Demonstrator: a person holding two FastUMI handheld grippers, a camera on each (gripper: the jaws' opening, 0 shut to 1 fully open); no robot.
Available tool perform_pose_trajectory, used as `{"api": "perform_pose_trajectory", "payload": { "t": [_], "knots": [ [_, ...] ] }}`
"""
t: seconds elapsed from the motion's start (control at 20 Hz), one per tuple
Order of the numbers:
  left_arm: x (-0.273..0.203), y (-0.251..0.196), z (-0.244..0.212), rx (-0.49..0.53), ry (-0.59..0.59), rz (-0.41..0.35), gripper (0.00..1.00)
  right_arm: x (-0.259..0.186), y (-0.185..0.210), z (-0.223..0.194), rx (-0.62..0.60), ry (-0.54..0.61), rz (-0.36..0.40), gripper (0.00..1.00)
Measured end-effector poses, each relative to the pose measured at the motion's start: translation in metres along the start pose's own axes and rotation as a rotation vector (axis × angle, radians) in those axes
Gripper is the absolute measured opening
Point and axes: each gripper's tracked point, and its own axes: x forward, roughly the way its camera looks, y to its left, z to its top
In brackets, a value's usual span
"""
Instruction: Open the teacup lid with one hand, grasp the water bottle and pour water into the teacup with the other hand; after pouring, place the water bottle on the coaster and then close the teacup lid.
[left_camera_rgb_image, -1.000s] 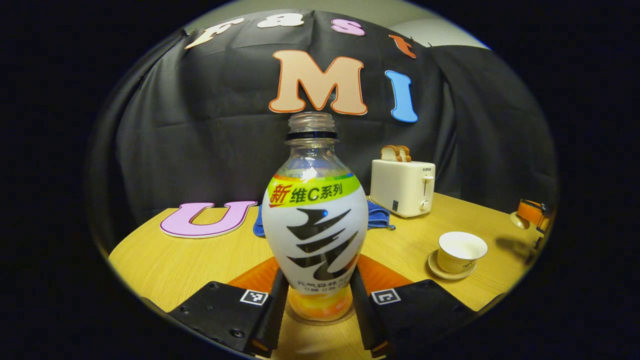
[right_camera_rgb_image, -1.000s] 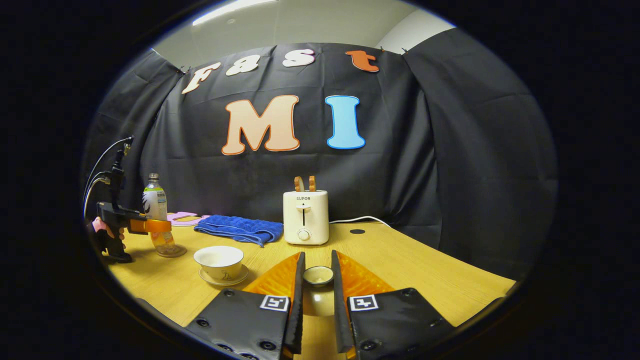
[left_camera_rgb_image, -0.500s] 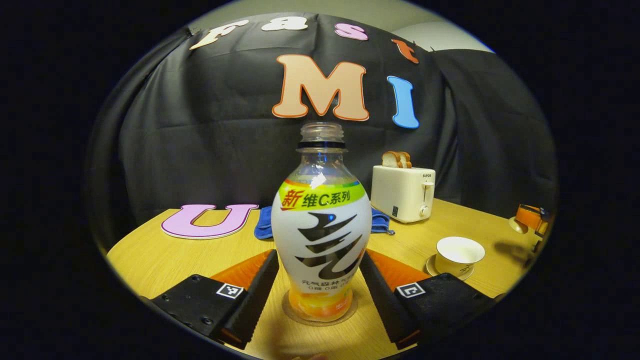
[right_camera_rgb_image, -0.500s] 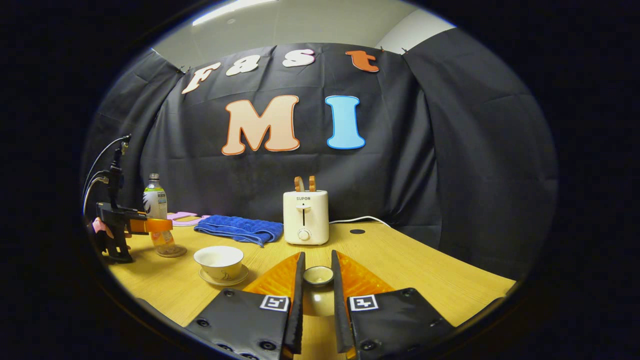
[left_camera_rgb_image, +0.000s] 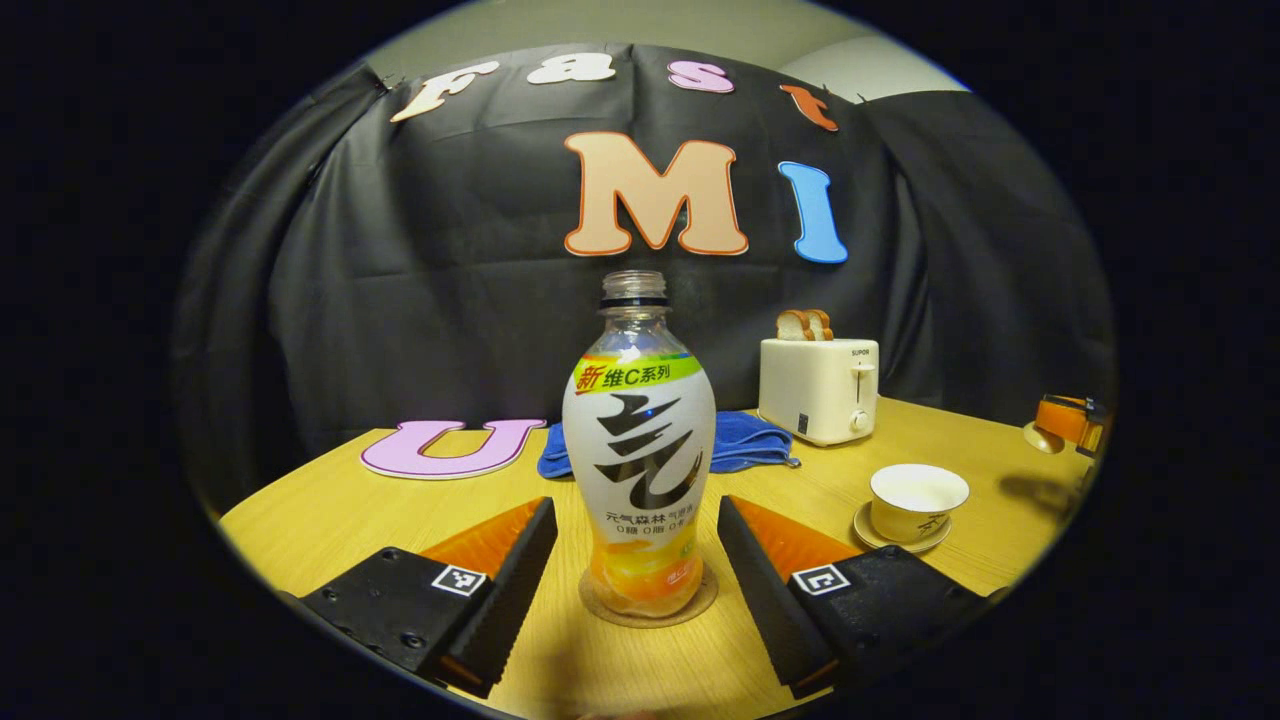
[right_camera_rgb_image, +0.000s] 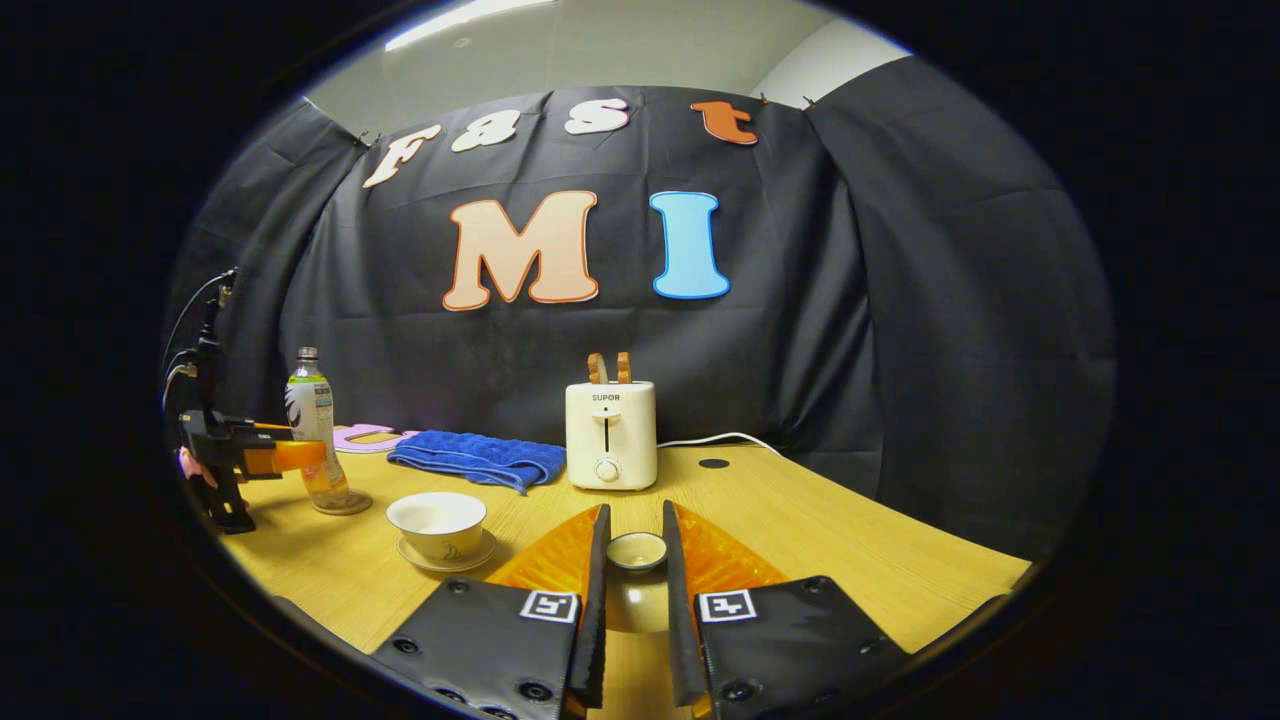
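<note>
The uncapped water bottle (left_camera_rgb_image: 640, 440) stands upright on a round coaster (left_camera_rgb_image: 648, 607). My left gripper (left_camera_rgb_image: 636, 545) is open, its fingers drawn back to either side of the bottle's base without touching it. The white teacup (left_camera_rgb_image: 918, 500) sits uncovered on its saucer to the right. In the right gripper view, my right gripper (right_camera_rgb_image: 634, 560) is shut on the teacup lid (right_camera_rgb_image: 636, 551), held just above the table. The same bottle (right_camera_rgb_image: 314, 432), the left gripper (right_camera_rgb_image: 265, 456) and the teacup (right_camera_rgb_image: 438, 522) appear at the left there.
A white toaster (right_camera_rgb_image: 611, 433) with bread slices stands at the back of the wooden table (right_camera_rgb_image: 800, 530), a blue towel (right_camera_rgb_image: 480, 456) to its left. A cable runs from the toaster to a hole in the tabletop (right_camera_rgb_image: 714, 463).
My left gripper has let go of the bottle, opened wide and pulled back from it. The bottle now rests on the coaster. My right gripper and the lid have stayed still.
</note>
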Motion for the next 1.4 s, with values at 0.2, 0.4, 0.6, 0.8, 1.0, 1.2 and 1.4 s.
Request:
{"api": "perform_pose_trajectory", "payload": {
  "t": [0.2, 0.4, 0.6, 0.8, 1.0, 1.2, 1.4],
  "knots": [
    [-0.017, -0.002, 0.007, -0.001, -0.05, 0.012, 0.94, -0.001, 0.015, 0.0, 0.002, 0.004, 0.056, 0.28],
    [-0.039, 0.008, 0.007, -0.026, -0.076, 0.039, 0.94, 0.002, 0.035, -0.002, 0.005, 0.009, 0.128, 0.29],
    [-0.063, 0.029, 0.005, -0.029, -0.071, 0.134, 0.94, 0.013, 0.066, -0.004, 0.009, 0.016, 0.211, 0.29],
    [-0.083, 0.045, 0.004, -0.027, -0.072, 0.223, 0.94, 0.028, 0.104, -0.005, 0.012, 0.018, 0.288, 0.31],
    [-0.088, 0.053, 0.002, -0.029, -0.067, 0.277, 0.94, 0.047, 0.139, -0.008, 0.012, 0.026, 0.348, 0.31],
    [-0.087, 0.054, 0.002, -0.029, -0.068, 0.278, 0.94, 0.063, 0.165, -0.014, 0.006, 0.05, 0.406, 0.31],
    [-0.087, 0.054, 0.002, -0.029, -0.068, 0.277, 0.94, 0.072, 0.182, -0.019, -0.007, 0.09, 0.443, 0.31]
  ]
}}
